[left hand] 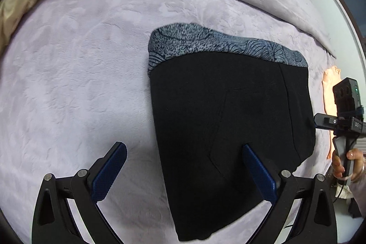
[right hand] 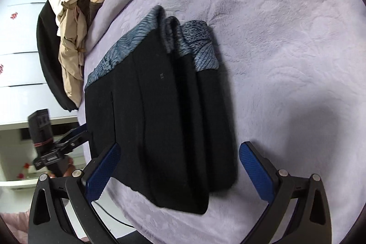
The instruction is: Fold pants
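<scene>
The black pants (left hand: 228,125) lie folded in a compact stack on the lilac bedspread (left hand: 80,72), with their blue-grey patterned lining (left hand: 205,42) showing along the far edge. My left gripper (left hand: 184,173) is open and empty, hovering over the stack's near left corner. My right gripper (right hand: 179,172) is open and empty, just above the near end of the pants (right hand: 164,120); the lining (right hand: 201,38) shows in layered folds at the far end. The right gripper's body (left hand: 343,120) shows at the stack's right edge, and the left gripper (right hand: 68,141) shows at its left edge.
A heap of beige and striped clothes (right hand: 87,4) and a dark garment (right hand: 48,49) lie at the bed's far left edge. A peach cloth (left hand: 329,93) lies right of the pants. White drawers (right hand: 18,38) stand beyond the bed.
</scene>
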Available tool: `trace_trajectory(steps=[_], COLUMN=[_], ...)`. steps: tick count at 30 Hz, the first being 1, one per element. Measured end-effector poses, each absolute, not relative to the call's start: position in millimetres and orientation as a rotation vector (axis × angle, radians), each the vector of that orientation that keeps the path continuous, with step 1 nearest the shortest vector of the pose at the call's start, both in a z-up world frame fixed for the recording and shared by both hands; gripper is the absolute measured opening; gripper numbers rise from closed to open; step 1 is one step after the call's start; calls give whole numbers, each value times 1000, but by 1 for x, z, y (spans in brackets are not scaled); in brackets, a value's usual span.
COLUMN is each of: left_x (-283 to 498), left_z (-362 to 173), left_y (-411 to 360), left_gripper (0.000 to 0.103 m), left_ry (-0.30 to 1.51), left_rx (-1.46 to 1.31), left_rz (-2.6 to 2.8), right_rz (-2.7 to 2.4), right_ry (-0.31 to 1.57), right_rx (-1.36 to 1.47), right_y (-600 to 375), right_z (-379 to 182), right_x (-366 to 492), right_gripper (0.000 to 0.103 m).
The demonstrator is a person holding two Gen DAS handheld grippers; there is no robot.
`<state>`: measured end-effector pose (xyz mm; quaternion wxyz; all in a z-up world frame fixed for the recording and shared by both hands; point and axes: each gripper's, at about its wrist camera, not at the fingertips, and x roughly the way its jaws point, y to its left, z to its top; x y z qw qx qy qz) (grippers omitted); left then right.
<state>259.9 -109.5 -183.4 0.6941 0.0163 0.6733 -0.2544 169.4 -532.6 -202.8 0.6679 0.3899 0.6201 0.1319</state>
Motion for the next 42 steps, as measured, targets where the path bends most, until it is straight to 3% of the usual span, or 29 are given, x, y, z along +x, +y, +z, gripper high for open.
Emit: trace_trajectory(steps=[6,7,8,10,15,22,26,29,30,32,33,38,40,42], left_x=[263,263,263,262,252,220,201,192,190,192,195,209,209,204], left_z=[-205,-207,-208,-206,-175,-120,-122,-157,-173,-185,-190,-205,-195,-181], left_y=[-112,-116,-118,-121,-125,-111,-93,-82,-78,-69,-70,-62,-66,-76], left_gripper=[101,98,89,73,58,56,57,66,70,98,103,103,103,103], left_ry=[1509,1502,1493,1494,1440,1393,1420,1468,1487,1480,1474,1536,1519,1478], left_rx=[-87,-82,-80,-107,-60,-28,37,115,123,81,66,-29,14,91], left_rz=[-673,-674,-670,-669,-662,-670,-608,-519,-484,-439,-411,-406,-384,-334], right_rz=[450,451,435,366,411,475,484,448,420,364,351,269,214,161], right_ry=[1308,1297,1295,1327,1292,1274,1280,1362,1390,1413,1403,1419,1443,1463], right_rx=[1014,1042,1077,1123,1144,1191,1239,1138,1103,1047,1032,870,771,682], right_y=[-536,-539,-543,-548,-548,-527,-503,-480,-474,-470,-472,-463,-459,-455], right_z=[-222,-225,-229,-238,-215,-181,-181,-203,-211,-228,-231,-217,-201,-186], right_x=[177,178,179,177,170,146,115,100,100,97,97,104,107,109], right_gripper=[103,102,99,70,51,51,51,51,51,58,61,70,80,83])
